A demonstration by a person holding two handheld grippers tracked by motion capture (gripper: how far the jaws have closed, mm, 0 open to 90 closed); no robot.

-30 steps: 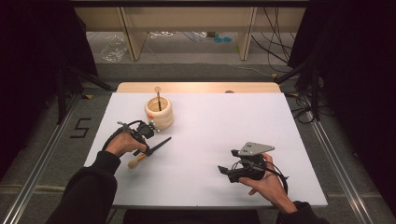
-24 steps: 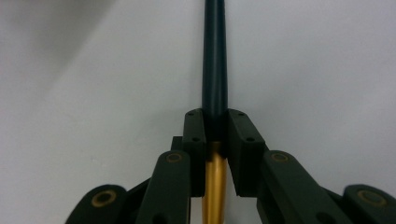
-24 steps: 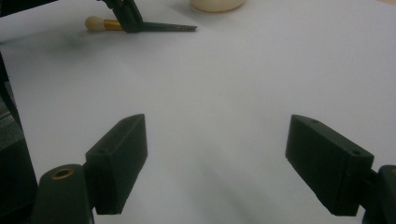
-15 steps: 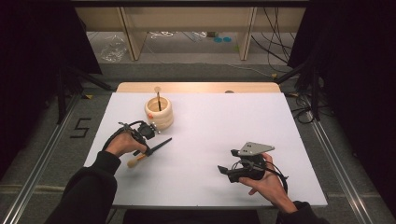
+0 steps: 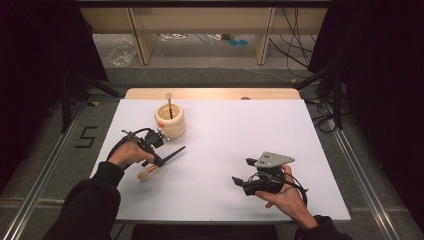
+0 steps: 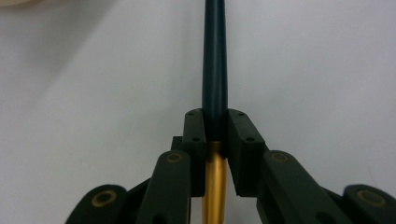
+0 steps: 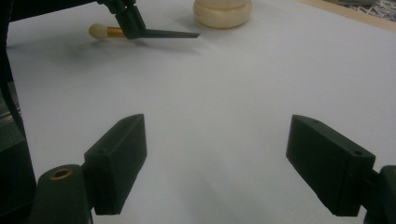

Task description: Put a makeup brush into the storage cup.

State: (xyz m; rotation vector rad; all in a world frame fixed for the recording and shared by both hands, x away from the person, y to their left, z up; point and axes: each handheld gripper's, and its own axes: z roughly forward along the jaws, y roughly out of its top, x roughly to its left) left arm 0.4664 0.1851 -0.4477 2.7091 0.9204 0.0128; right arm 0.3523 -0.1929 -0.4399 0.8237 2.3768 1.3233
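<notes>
Two grippers: left gripper (image 5: 159, 161) jaws clamp brush (image 5: 167, 157) near table (image 5: 300, 130) left edge; right gripper (image 5: 242, 182) jaws wide over bare middle

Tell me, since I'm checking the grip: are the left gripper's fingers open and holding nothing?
No, the left gripper has its fingers shut on the brush.

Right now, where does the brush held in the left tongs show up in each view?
High view: brush lies left of centre, clamped in the left tongs, below the wooden holder.
Left gripper view: dark handle runs up the middle.
Right gripper view: top left, pale tip pointing left.
Shared landmark: the wooden holder.
</notes>
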